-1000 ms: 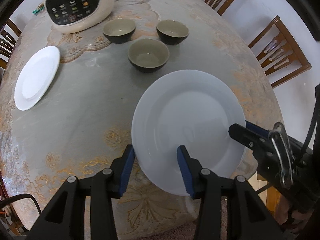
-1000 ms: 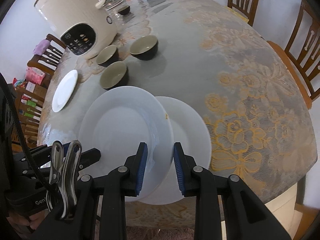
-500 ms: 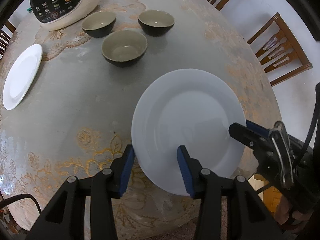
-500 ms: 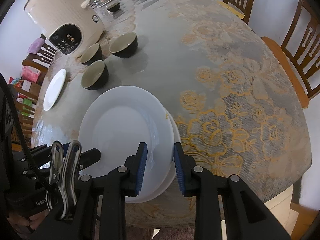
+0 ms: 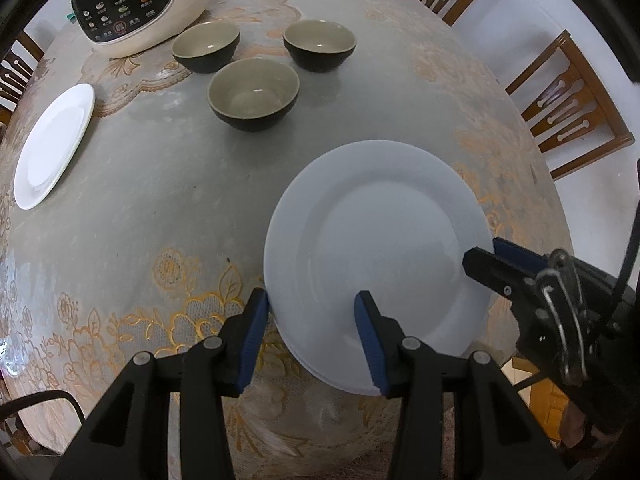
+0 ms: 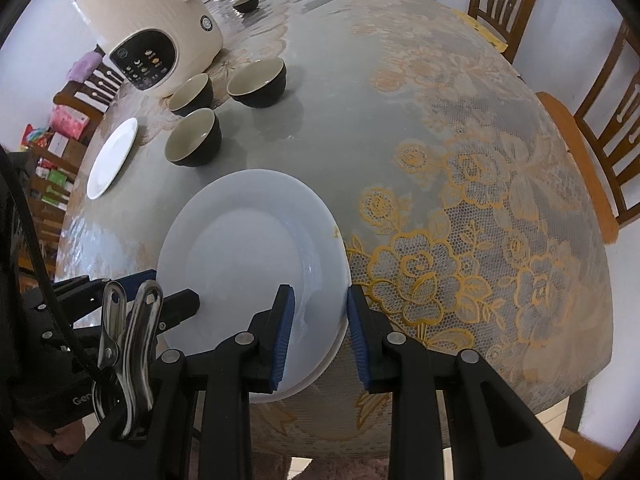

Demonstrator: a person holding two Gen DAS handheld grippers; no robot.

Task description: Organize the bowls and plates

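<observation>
Both the left gripper [image 5: 310, 332] and right gripper [image 6: 320, 332] have jaws closed on opposite rims of a white plate [image 5: 376, 256], atop another plate [image 6: 320, 364] at the counter [image 5: 160, 184] edge.

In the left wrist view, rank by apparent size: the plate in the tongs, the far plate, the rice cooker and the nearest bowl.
1. Plate in the tongs: largest by far, though it is closest to the camera.
2. Rice cooker: partly cut off by the frame.
3. Far plate: foreshortened near the table edge; close to the cooker, so unsure.
4. Nearest bowl.
</observation>
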